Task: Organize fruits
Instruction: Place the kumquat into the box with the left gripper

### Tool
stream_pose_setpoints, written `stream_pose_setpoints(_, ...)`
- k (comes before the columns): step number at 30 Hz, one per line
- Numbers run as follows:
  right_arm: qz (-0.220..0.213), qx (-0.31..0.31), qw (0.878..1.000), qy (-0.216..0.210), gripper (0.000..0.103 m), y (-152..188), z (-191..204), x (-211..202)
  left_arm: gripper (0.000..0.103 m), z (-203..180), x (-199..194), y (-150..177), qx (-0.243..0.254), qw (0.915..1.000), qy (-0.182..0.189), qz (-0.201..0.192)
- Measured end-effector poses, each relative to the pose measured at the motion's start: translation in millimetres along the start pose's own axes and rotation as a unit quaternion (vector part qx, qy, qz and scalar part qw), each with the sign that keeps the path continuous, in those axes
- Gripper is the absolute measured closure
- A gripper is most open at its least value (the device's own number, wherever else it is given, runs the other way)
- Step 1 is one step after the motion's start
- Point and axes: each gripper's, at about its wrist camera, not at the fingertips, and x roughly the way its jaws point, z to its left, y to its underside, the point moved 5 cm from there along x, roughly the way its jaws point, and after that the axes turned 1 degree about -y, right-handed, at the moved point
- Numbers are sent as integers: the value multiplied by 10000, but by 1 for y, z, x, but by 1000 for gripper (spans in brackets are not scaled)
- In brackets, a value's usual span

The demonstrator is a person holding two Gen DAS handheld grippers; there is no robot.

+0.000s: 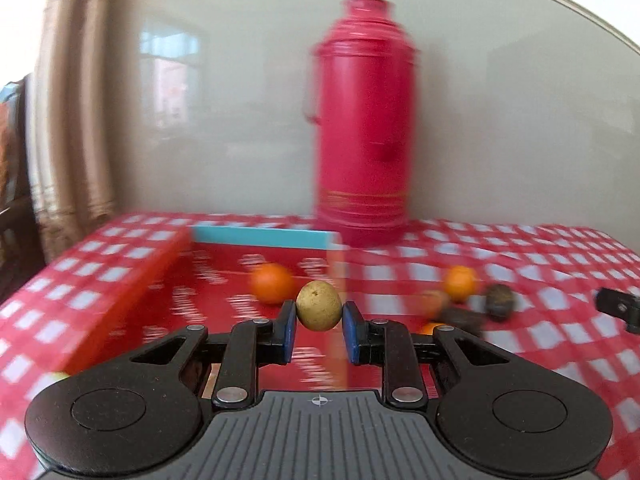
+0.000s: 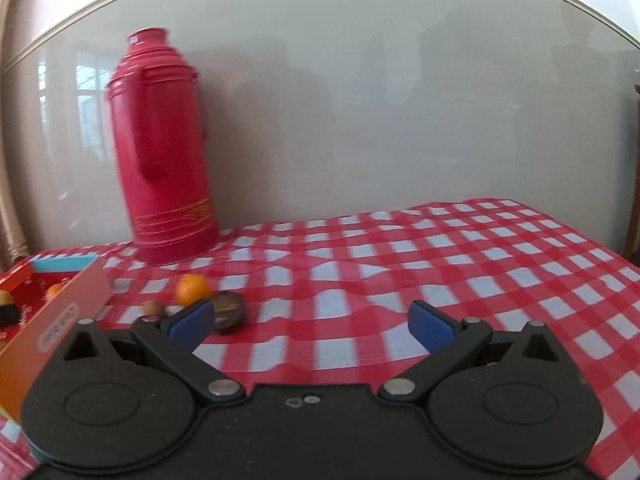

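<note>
My left gripper (image 1: 319, 322) is shut on a small yellow-green fruit (image 1: 319, 311) and holds it above the red box (image 1: 132, 280), near the box's right wall. An orange (image 1: 271, 282) lies inside the box. Another orange (image 1: 461, 282), a brown fruit (image 1: 434, 302) and dark fruits (image 1: 499, 299) lie on the checkered cloth to the right of the box. My right gripper (image 2: 310, 322) is open and empty above the cloth; the orange (image 2: 193, 289) and a dark fruit (image 2: 228, 312) lie by its left finger.
A tall red thermos (image 1: 362, 120) stands at the back against the pale wall, also in the right wrist view (image 2: 164, 148). The red box (image 2: 60, 312) has a blue far wall. The red-and-white checkered table (image 2: 440, 248) ends at the right.
</note>
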Motion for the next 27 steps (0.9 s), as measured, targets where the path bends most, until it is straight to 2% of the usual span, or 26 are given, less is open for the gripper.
stream_pose_setpoints(4,41,-184,9996,-212,6,4,27,0,78,43,5,7,-291,9991,-305,106)
stream_pose_setpoints(5,43,-246,9994,-245,6,5,33,0,74,50,7,11,-337,9985,-386,167)
stream_pose_setpoints(6,37,-295,9992,-274,6,6,37,-1,59,56,8,13,-382,9982,-408,228)
stream_pose_setpoints(7,23,-357,9989,-307,6,7,42,-1,48,59,6,16,-435,9981,-387,222)
stream_pose_setpoints(8,12,-388,9987,-331,6,8,45,-2,27,64,4,16,-495,9978,-416,137)
stream_pose_setpoints(9,-20,-398,9986,-346,6,8,48,-3,14,66,-1,15,-514,9976,-468,39)
stream_pose_setpoints(12,-34,-318,9988,-374,6,8,54,-4,3,71,-11,13,-457,9972,-560,-168)
stream_pose_setpoints(14,58,-325,9989,-332,6,9,59,-2,0,73,-14,15,-416,9968,-641,-222)
stream_pose_setpoints(19,227,-582,9978,-214,6,14,74,3,0,80,-20,14,-437,9954,-785,-337)
stream_pose_setpoints(23,335,-519,9967,-526,6,14,83,5,0,90,-22,15,-742,9929,-826,-418)
stream_pose_setpoints(27,439,-421,9954,-739,6,14,92,13,0,98,-23,17,-775,9928,-819,-412)
